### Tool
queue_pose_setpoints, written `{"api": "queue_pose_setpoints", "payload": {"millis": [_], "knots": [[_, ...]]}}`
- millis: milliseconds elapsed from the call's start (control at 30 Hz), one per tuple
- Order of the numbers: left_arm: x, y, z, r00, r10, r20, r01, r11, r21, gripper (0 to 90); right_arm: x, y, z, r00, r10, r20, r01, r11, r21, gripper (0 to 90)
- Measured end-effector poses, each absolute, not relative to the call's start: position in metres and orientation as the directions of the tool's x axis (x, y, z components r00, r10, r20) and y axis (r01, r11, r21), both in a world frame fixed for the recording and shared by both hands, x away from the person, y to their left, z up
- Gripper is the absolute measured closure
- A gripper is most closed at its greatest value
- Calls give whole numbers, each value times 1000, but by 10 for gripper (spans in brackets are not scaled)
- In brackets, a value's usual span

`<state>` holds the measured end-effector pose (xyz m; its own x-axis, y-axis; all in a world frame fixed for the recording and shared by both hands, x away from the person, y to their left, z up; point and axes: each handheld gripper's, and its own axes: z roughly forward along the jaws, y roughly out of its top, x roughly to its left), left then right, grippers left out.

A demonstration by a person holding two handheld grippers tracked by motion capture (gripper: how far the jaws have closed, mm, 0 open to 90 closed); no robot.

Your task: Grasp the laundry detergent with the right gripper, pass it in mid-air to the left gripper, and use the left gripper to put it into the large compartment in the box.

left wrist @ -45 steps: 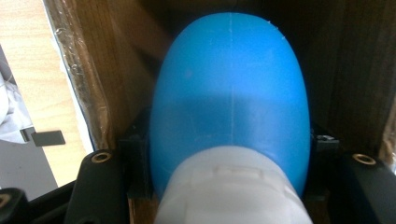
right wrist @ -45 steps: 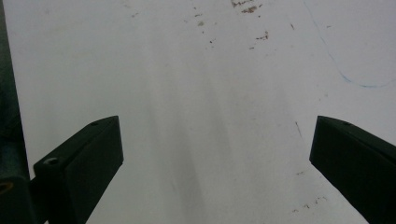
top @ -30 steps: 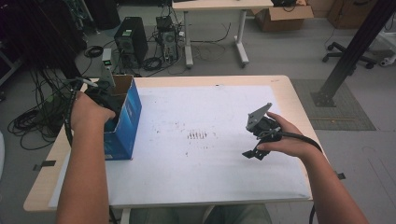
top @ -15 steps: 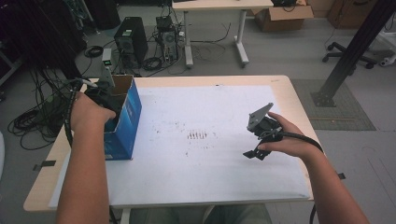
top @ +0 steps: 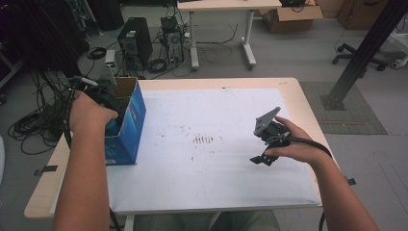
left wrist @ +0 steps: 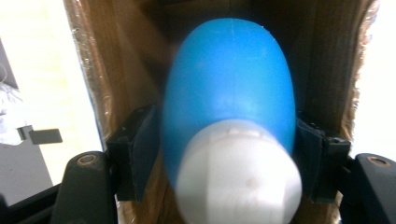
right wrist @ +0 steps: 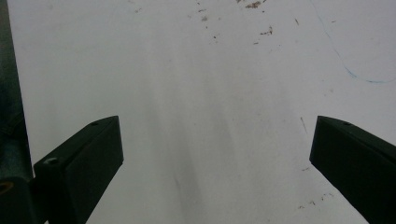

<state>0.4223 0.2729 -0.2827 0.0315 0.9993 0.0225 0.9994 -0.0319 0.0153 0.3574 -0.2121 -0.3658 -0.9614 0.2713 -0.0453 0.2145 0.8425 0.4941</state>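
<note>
Little has shifted — left tool, inside the blue box, has just been opening around a blue bulb; right tool gapes over the worktop.

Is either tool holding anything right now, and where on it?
The left tool, jaws just opening, brackets the blue and white object at its widest sides inside the blue box; whether it is still gripped cannot be told. The right tool holds nothing.

the left tongs at the far left have just been opening, something between the jaws. the right tongs rest low at the right, jaws wide apart.
</note>
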Motion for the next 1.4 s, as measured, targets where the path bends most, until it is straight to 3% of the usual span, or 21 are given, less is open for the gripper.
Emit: {"api": "queue_pose_setpoints", "payload": {"millis": [500,867,1233,1400], "knots": [[413,272,-258,14,999,32,998,-16,60,192,354,-211,-362,-963,264,-52,203,839,504,29],[406,262,-240,37,999,37,998,-39,56,45,351,-211,-352,-965,253,-65,184,836,517,29],[401,240,-212,123,988,89,985,-133,109,2,347,-216,-341,-964,254,-77,179,834,522,30],[398,214,-190,247,963,110,955,-261,140,2,347,-222,-331,-962,259,-87,179,837,518,30]]}}
